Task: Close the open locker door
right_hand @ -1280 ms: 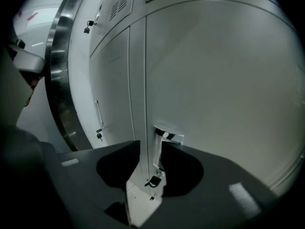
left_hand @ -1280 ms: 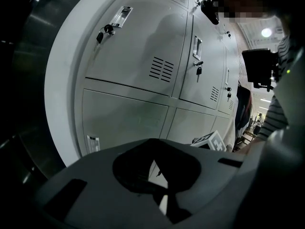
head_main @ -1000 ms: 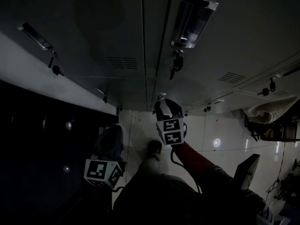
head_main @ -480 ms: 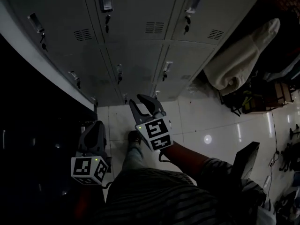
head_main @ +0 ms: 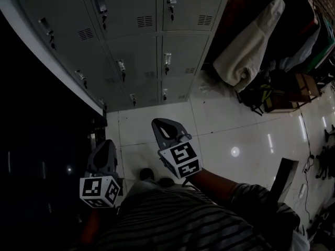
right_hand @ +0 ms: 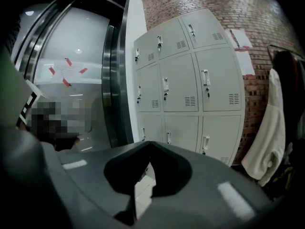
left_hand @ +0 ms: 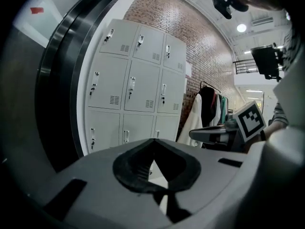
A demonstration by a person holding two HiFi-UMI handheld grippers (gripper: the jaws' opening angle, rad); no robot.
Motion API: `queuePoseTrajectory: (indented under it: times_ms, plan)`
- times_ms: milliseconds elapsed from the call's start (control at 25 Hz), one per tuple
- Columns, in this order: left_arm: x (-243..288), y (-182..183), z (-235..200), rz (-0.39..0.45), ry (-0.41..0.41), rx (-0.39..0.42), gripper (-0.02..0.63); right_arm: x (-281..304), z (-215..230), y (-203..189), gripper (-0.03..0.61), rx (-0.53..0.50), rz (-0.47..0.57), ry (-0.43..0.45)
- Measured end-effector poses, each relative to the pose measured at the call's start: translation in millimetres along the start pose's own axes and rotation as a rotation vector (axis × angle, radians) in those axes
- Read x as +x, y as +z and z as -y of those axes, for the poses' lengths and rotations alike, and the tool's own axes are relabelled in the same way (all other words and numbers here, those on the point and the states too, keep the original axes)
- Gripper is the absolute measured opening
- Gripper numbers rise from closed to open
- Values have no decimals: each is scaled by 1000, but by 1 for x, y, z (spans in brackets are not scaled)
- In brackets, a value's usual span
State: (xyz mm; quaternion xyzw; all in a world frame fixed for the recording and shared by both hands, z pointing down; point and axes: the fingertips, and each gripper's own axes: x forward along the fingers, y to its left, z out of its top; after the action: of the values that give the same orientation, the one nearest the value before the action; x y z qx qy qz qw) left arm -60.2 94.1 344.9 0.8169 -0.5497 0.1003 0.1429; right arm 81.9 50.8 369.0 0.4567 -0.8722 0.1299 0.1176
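A grey bank of lockers [head_main: 152,41] stands against the brick wall, and every door I can see lies flush. The same lockers [left_hand: 136,97] fill the middle of the left gripper view, and the lockers [right_hand: 190,92] also show in the right gripper view, a few steps off. My right gripper [head_main: 161,125] hangs over the tiled floor with its jaws shut and nothing between them; in its own view the right gripper [right_hand: 150,143] has its tips together. My left gripper [head_main: 106,146] sits lower left, also shut and empty, as the left gripper [left_hand: 153,140] shows in its view.
A white coat [head_main: 250,43] hangs on a rack right of the lockers, with bags [head_main: 272,95] beneath. A dark metal-framed doorway [head_main: 42,140] runs along the left. My shoes [head_main: 149,174] stand on the glossy tiled floor [head_main: 235,135].
The view has pulled back from the lockers, which now lie farther off. My right gripper's jaws have gone from open to shut. The left gripper has barely moved.
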Motion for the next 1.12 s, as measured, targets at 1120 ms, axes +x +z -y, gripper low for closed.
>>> queuePoseTrajectory:
  times_ms: [1120]
  plan:
    - [-87,-24,-19,4,-152,-8,5,-39,-147,-4,0,54,-35,-3]
